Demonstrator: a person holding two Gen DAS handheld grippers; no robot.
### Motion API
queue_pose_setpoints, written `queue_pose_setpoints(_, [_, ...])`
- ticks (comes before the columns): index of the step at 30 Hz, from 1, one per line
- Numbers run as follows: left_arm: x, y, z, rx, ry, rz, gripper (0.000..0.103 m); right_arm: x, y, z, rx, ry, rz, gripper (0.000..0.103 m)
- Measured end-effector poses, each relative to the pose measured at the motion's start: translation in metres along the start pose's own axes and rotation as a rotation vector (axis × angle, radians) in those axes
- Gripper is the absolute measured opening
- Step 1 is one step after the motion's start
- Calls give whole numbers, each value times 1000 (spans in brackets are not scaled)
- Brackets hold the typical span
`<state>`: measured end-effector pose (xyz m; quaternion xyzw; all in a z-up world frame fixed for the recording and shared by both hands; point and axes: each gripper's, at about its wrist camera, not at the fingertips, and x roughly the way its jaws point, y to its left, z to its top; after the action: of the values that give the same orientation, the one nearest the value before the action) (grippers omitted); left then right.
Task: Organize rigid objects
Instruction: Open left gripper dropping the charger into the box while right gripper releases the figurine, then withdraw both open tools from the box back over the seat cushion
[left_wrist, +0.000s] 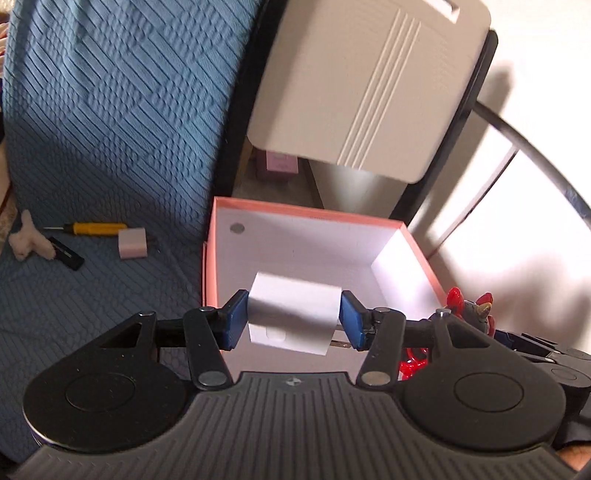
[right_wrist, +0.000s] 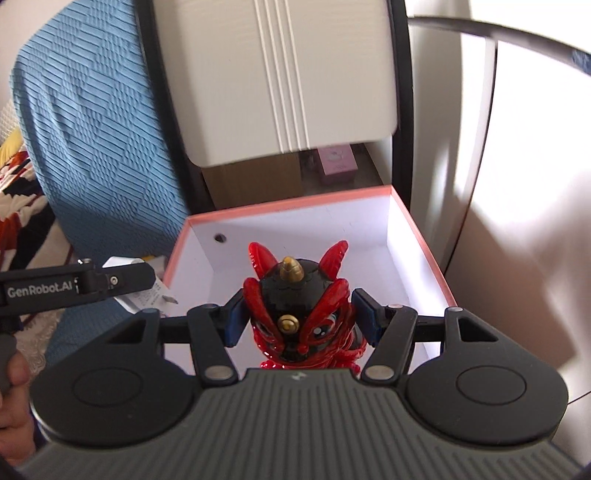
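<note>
Hovering over the empty pink box (left_wrist: 421, 254), I have my left gripper (left_wrist: 294, 322) clamping a white charger (left_wrist: 293, 314) and my right gripper (right_wrist: 297, 318) clamping a red figurine (right_wrist: 295, 306), while a yellow screwdriver (left_wrist: 98, 229) and eraser (left_wrist: 132, 243) wait on the bed.

Blue quilted textile cover (left_wrist: 110, 110), left of frame. White ribbed plastic panel (left_wrist: 365, 81), upper centre. Small pink carton (left_wrist: 282, 164), beneath panel. Patterned multicoloured fabric (right_wrist: 22, 206), left edge, right-wrist view.

a home bedroom: blue quilted bedspread (left_wrist: 110, 110), white cabinet (left_wrist: 369, 81)
</note>
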<state>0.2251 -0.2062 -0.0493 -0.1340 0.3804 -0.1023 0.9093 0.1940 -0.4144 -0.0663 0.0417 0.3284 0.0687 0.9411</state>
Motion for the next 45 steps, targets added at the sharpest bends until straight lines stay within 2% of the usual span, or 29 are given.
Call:
queue_pose_setpoints(9, [33, -7, -16, 26, 83, 1, 57, 35, -18, -32, 28, 133, -29, 63])
queue_pose_setpoints(15, [31, -6, -16, 32, 84, 2, 57, 48, -20, -49, 44, 223, -57, 64])
queue_pose_setpoints(20, [20, -2, -12, 38, 63, 8, 57, 39, -18, -42, 50, 198, -73, 66])
queue_pose_setpoints(25, [-1, -1, -3, 49, 18, 4, 57, 20, -6, -26, 42, 140, -45, 66])
queue_pose_setpoints(30, [-40, 5, 12, 89, -76, 24, 58, -11, 14, -6, 24, 29, 2, 66])
queue_pose_setpoints(35, [-85, 21, 25, 68, -161, 15, 58, -39, 37, 10, 0, -63, 36, 66])
queue_pose_setpoints(41, [-131, 35, 30, 78, -246, 14, 58, -62, 65, 19, -23, -134, 72, 66])
queue_pose_setpoints(45, [-150, 40, 29, 92, -276, 19, 58, -72, 87, 16, -42, -149, 97, 66])
